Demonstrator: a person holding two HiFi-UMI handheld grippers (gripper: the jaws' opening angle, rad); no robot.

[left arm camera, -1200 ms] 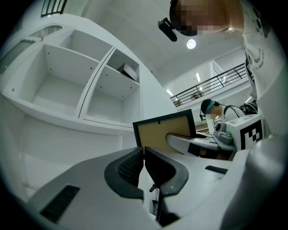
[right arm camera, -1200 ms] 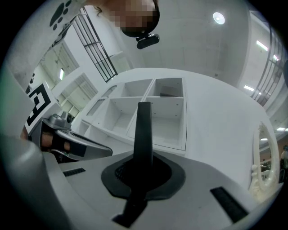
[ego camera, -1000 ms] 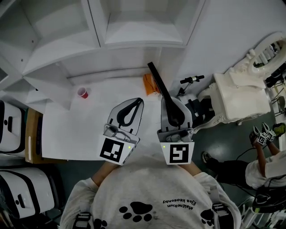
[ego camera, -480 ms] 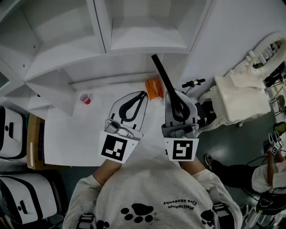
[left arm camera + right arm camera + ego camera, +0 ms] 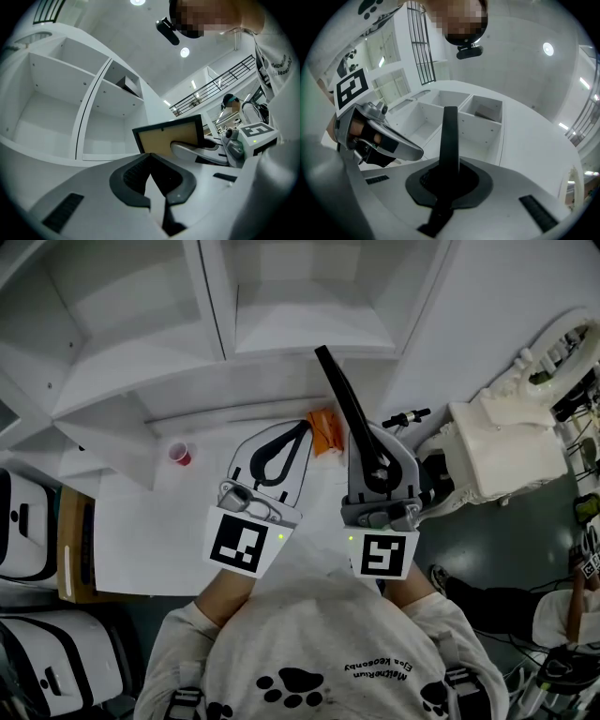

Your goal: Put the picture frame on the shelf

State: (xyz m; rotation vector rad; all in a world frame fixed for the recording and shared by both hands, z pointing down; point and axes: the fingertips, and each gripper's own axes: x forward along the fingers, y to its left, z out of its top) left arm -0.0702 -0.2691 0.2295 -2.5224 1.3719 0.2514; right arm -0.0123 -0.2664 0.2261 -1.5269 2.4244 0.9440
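The picture frame is thin and black, and in the head view it shows edge-on, slanting up toward the white shelf unit. My right gripper is shut on its lower part. In the right gripper view the frame rises straight out of the closed right gripper toward the shelf compartments. The left gripper view shows the frame's brown backing. My left gripper hovers just left of the frame, shut with nothing in it, fingertips together.
A white table lies below the shelf with a small red cup and an orange object on it. White ornate furniture stands at the right. White bins sit at the left. A second person is at lower right.
Both grippers have moved a little forward toward the shelf, and the frame's top edge now reaches higher against the shelf front. The right gripper's hold is unchanged.
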